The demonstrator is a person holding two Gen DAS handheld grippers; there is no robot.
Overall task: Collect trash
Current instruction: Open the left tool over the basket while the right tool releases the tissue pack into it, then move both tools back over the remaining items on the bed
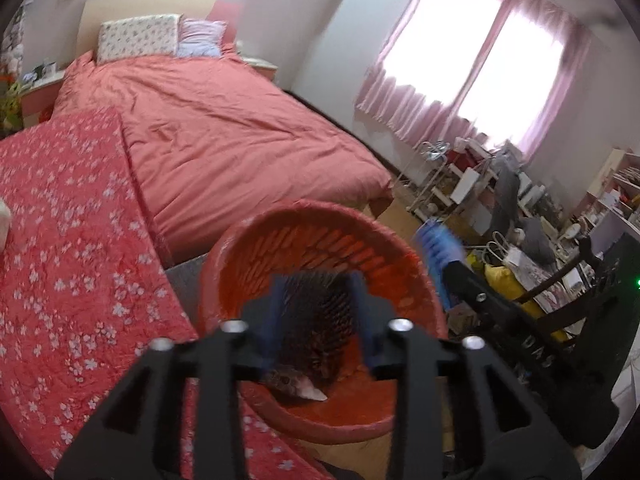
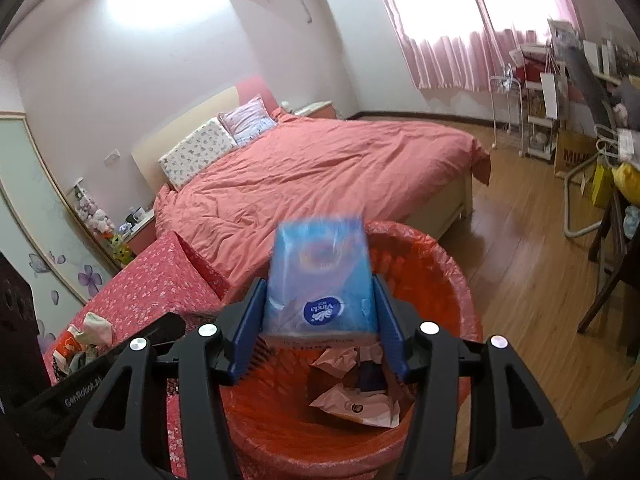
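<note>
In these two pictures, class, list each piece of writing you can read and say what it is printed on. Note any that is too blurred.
"Vinda" – upside down on the blue tissue pack held in the right gripper over the red bin.
"GenRobot.AI" – on the left gripper, as the right wrist view shows it.
"DAS" – on the right gripper, as the left wrist view shows it.
"MUJ", cut off – on a brown paper bag.
Crumpled wrapper in the bin: print unreadable.

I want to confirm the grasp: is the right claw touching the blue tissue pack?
Touching. The right wrist view shows the right claw pressed against both sides of the blue tissue pack.

The red bin (image 2: 440, 264) gapes open; crumpled wrappers (image 2: 352, 400) line its bottom; the floral quilt (image 2: 152, 280) flanks its left.
</note>
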